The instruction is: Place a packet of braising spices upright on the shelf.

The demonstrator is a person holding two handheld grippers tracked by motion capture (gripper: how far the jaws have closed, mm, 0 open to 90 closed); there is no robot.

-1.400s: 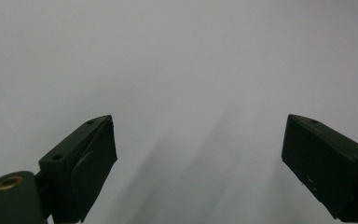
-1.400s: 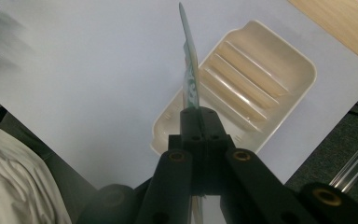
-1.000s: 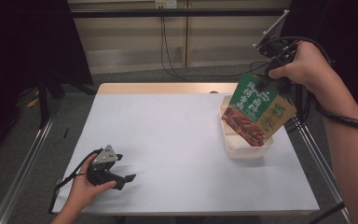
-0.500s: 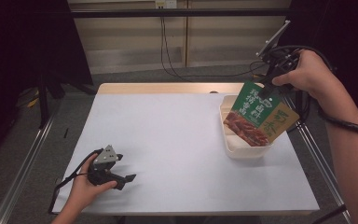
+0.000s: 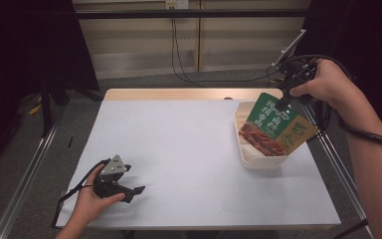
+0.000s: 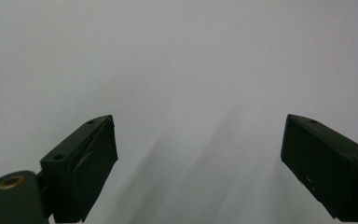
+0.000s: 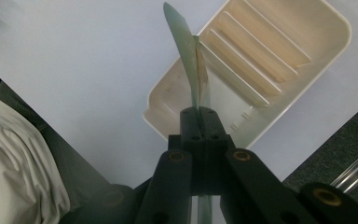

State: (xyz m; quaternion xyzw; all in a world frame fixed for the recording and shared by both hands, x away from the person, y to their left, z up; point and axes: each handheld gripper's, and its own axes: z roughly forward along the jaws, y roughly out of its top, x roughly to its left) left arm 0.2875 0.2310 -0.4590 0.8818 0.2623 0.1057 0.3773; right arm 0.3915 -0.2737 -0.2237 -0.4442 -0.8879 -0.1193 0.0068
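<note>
Big white desk (image 5: 189,164) first — from the high view it carries a cream plastic tray (image 5: 258,158) near its right edge, well apart from the left gripper (image 5: 137,190) down at the front left corner. The right gripper view looks straight into that tray (image 7: 279,51) and picks out its raised ribs, which the high view hides behind the packet. And the packet — a green snack pouch (image 5: 273,129) with red food pictured on its front — hangs tilted over the tray, pinched at its top edge by the right gripper (image 5: 284,102), jaws clamped tight on it. In the right gripper view the pouch (image 7: 189,56) shows edge-on, a thin sliver. Left gripper (image 6: 200,168): jaws spread wide, nothing between them, white desk beneath.
</note>
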